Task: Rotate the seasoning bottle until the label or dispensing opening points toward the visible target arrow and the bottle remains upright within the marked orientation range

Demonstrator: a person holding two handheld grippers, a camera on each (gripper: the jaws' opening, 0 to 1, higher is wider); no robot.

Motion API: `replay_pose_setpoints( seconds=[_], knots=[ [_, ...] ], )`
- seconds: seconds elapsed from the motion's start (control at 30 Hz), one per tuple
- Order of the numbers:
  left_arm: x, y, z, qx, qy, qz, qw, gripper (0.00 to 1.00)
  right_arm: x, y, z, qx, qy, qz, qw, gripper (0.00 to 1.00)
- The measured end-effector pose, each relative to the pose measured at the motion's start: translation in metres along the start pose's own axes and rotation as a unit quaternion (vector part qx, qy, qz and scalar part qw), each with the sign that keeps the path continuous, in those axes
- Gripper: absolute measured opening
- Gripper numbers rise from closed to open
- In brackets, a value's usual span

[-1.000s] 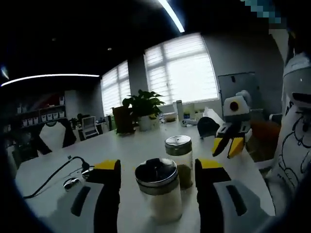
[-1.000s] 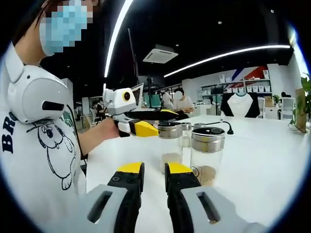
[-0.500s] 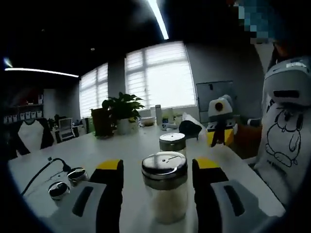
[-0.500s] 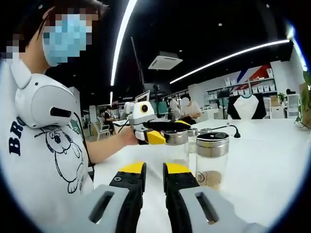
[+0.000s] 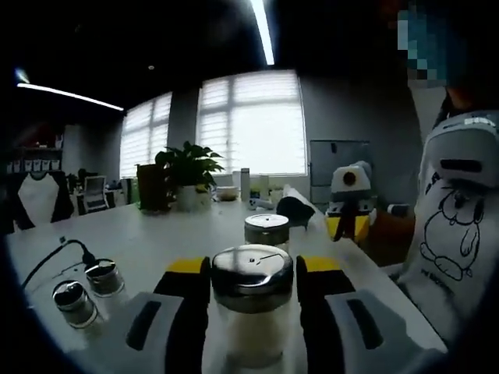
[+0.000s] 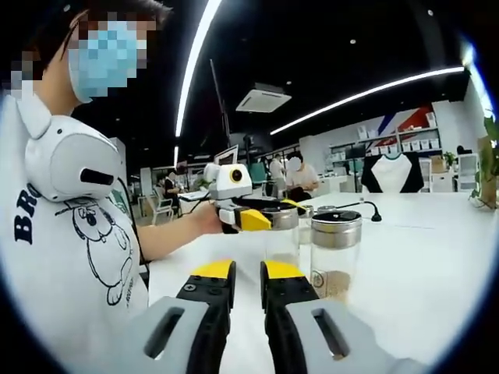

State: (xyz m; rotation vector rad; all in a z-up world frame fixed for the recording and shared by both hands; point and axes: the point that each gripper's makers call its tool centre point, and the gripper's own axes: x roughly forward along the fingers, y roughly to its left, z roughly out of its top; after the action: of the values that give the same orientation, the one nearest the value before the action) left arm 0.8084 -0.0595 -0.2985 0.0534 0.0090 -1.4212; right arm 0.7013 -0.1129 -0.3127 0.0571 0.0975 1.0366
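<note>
Upright on white desk (image 5: 156, 234), seasoning bottle (image 5: 252, 312) with white contents is clamped between yellow-tipped jaws of left hand-held gripper (image 5: 252, 269); steel lid is seen near lens. Second bottle (image 5: 267, 231) with steel lid is placed just behind, farther along desk. Two small shakers (image 5: 86, 290) are set at near left beside black cable. Right hand-held gripper (image 6: 246, 271) is held clear of bottles, jaws almost together, nothing between. Potted plant (image 5: 185, 173) is seen at far end.
</note>
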Motion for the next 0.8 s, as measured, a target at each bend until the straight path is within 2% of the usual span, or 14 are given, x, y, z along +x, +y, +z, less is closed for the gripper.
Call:
replay_pose_setpoints(
  seconds=[0.2, 0.47, 0.63, 0.8],
  knots=[
    [-0.0012, 0.0008, -0.0013, -0.018, -0.002, 0.009, 0.9998, 0.43, 0.0002, -0.001, 0.0022, -0.003, -0.001, -0.002, 1.0, 0.07],
    [-0.0021, -0.0009, -0.0028, -0.019, 0.031, 0.067, 0.9971, 0.43, -0.0036, -0.0064, 0.0045, -0.005, 0.0, -0.017, 0.9998, 0.06],
    [-0.0042, 0.0004, -0.0026, -0.022, 0.029, 0.111, 0.9932, 0.43, -0.0033, -0.0058, 0.0059, -0.001, -0.008, -0.017, 0.9998, 0.06],
    [-0.0089, 0.0017, -0.0017, -0.024, 0.014, 0.158, 0.9871, 0.43, -0.003, -0.005, 0.0027, -0.003, -0.003, -0.021, 0.9998, 0.05]
  ],
)
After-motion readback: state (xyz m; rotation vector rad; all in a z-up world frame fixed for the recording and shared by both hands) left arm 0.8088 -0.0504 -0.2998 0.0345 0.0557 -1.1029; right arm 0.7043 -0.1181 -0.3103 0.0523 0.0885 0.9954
